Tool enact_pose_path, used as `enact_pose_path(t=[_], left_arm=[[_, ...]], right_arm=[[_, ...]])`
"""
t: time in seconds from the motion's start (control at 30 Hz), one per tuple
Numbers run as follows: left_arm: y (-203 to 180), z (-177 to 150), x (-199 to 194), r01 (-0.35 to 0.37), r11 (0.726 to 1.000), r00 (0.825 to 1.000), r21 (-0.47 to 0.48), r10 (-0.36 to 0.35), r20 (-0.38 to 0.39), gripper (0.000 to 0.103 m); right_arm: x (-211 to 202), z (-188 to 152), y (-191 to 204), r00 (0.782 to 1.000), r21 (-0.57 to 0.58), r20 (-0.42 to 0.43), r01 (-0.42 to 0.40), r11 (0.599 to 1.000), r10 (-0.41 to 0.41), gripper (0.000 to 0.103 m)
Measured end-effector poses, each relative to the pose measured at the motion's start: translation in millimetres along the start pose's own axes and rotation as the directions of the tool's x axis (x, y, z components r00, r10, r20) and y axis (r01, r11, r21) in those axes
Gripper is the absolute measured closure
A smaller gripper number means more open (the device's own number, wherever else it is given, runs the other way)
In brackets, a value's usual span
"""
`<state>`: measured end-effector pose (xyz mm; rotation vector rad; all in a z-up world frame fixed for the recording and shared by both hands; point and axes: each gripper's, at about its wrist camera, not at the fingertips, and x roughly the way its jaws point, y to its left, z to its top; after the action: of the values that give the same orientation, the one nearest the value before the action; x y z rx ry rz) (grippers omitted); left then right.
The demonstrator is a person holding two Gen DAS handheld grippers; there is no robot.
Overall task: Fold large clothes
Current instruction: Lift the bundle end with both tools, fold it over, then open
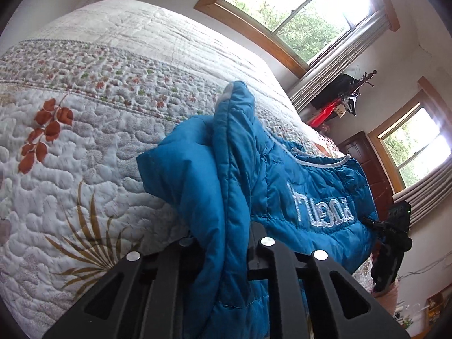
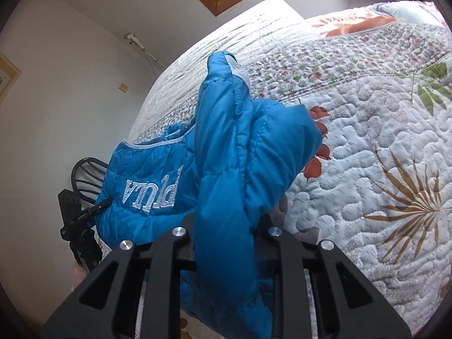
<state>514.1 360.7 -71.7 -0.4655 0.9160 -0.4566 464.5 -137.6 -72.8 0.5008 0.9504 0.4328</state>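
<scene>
A blue quilted puffer jacket with white embroidered lettering hangs bunched over the edge of a bed with a floral quilt. My left gripper is shut on a thick fold of the jacket, which rises between its fingers. At the right of that view, my right gripper grips the jacket's other side. In the right wrist view the jacket stands up in a bundle, with my right gripper shut on it. There the left gripper shows at the left, at the jacket's edge. The fingertips are hidden by fabric.
The quilt stretches flat beyond the jacket. Two wood-framed windows with grey blinds, a dark wooden door and a red item line the far wall. A dark round-backed chair stands beside the bed.
</scene>
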Motion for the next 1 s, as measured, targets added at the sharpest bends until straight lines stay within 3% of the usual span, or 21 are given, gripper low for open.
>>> enact_pose_path(t=[0.2,0.53,0.77,0.9,1.0], left_arm=[[-40,-25,-72,-0.003,0.994,0.997,0.110,-0.006,0.080,0.090],[-84,-104,-180,0.001,0.976,0.988,0.218,-0.035,0.152,0.089],[-56,-165,-179,-0.015,0.982,0.995,0.188,-0.003,0.095,0.089],[-21,-193,-156,-0.068,0.987,0.996,0.147,0.060,0.062,0.088],[9,-206,-143,-0.045,0.996,0.999,0.082,0.042,0.032,0.085]], right_arm=[[-56,-24,47,0.999,-0.110,0.052,-0.007,0.994,0.013,0.083],[-142,-113,94,0.994,-0.211,0.099,-0.022,0.977,0.044,0.084],[-130,-180,85,1.000,-0.189,0.030,0.000,0.982,0.005,0.083],[-108,-203,52,1.000,-0.105,-0.007,0.018,0.994,-0.018,0.083],[-93,-214,17,0.999,0.000,-0.046,-0.011,1.000,0.011,0.082]])
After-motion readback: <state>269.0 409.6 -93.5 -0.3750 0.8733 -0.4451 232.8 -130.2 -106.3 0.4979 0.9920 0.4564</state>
